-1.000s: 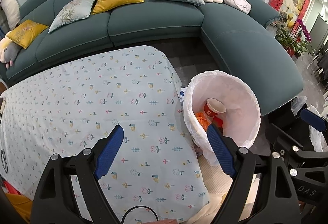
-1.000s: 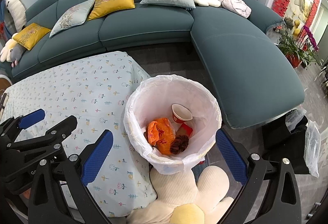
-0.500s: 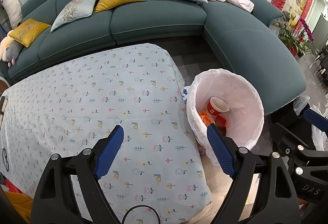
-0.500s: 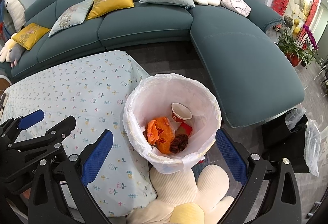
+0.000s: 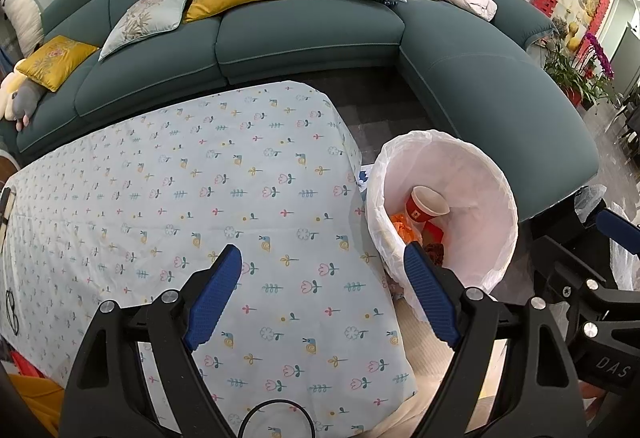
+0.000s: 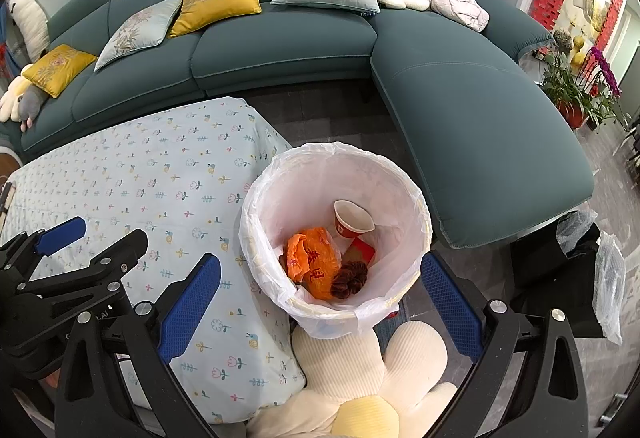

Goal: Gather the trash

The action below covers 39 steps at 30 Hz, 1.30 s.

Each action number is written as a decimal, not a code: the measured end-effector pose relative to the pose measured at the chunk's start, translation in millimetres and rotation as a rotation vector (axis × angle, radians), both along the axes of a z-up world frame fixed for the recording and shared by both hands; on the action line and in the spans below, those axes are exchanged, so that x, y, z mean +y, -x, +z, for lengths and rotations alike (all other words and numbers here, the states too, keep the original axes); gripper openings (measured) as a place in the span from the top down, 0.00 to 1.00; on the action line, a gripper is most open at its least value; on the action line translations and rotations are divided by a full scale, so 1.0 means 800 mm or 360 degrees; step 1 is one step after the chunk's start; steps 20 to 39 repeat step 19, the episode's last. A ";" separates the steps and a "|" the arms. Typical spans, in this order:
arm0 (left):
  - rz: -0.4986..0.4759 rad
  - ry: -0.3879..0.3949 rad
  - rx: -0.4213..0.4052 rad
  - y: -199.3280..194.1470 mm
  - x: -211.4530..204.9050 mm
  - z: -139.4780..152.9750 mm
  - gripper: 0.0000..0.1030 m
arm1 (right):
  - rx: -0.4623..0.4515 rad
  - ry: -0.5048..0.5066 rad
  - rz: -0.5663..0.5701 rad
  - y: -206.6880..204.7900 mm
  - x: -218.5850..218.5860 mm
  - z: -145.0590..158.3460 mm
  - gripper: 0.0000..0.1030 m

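Note:
A trash bin (image 6: 400,173) lined with a white bag stands on the floor beside the table's right edge; it also shows in the left wrist view (image 5: 500,189). Inside it lie a red paper cup (image 6: 353,220), an orange plastic bag (image 6: 314,262), a brown pine cone (image 6: 349,280) and a red packet (image 6: 360,252). My left gripper (image 5: 322,296) is open and empty above the table's right part. My right gripper (image 6: 320,304) is open and empty above the bin's near rim.
The table (image 5: 180,197) carries a light blue flower-print cloth. A flower-shaped cushion (image 6: 360,378) lies on the floor below the bin. A teal corner sofa (image 6: 480,97) with pillows curves behind and to the right. Black bags (image 6: 560,262) stand at the right.
Both grippers have drifted slightly; the bin sits a little further right in the left wrist view. Both stay open and empty.

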<state>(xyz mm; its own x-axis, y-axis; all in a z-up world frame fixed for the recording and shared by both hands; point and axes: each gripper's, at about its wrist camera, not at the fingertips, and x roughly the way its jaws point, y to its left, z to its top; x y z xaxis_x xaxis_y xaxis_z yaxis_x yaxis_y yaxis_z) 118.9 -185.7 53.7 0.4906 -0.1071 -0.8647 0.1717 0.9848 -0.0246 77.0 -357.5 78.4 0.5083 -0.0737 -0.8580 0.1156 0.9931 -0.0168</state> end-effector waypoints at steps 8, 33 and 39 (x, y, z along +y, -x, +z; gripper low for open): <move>-0.0011 -0.0001 0.0009 0.000 0.000 -0.002 0.23 | 0.0000 0.0002 0.0004 -0.001 0.000 -0.001 0.07; -0.0026 0.0010 0.0039 -0.001 0.002 -0.005 0.23 | 0.0011 0.0004 0.0000 0.002 0.000 -0.006 0.07; -0.0026 0.0010 0.0039 -0.001 0.002 -0.005 0.23 | 0.0011 0.0004 0.0000 0.002 0.000 -0.006 0.07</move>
